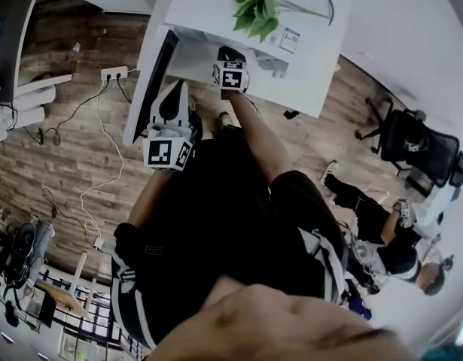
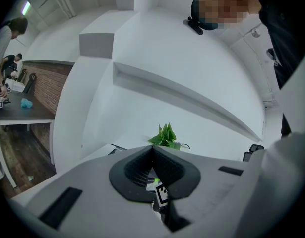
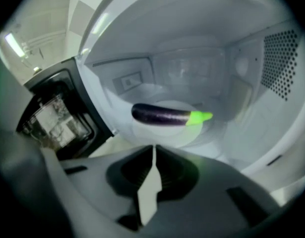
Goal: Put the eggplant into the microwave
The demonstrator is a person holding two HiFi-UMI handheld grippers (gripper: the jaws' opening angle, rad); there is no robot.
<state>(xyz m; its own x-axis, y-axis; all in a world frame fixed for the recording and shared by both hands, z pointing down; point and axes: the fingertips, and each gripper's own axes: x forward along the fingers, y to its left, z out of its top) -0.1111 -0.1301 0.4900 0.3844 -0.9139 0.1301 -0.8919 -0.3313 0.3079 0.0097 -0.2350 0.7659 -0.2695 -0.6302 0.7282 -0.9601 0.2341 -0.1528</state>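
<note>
Head view: the right gripper (image 1: 231, 72) is at the open door (image 1: 150, 81), and the left gripper (image 1: 169, 130) is just beside that door. What lies inside is hidden.
Left gripper view: the jaws are together with nothing between them. Only a plant (image 2: 165, 135) and white surfaces are ahead.
Right gripper view: the jaws are together and empty. The eggplant (image 3: 164, 115) lies on the round plate (image 3: 192, 135) inside the microwave (image 3: 276, 63), apart from the gripper.
Progress: the eggplant seems placed; only pulling the gripper away is left.
Unclear: the plate edge is blurred.
</note>
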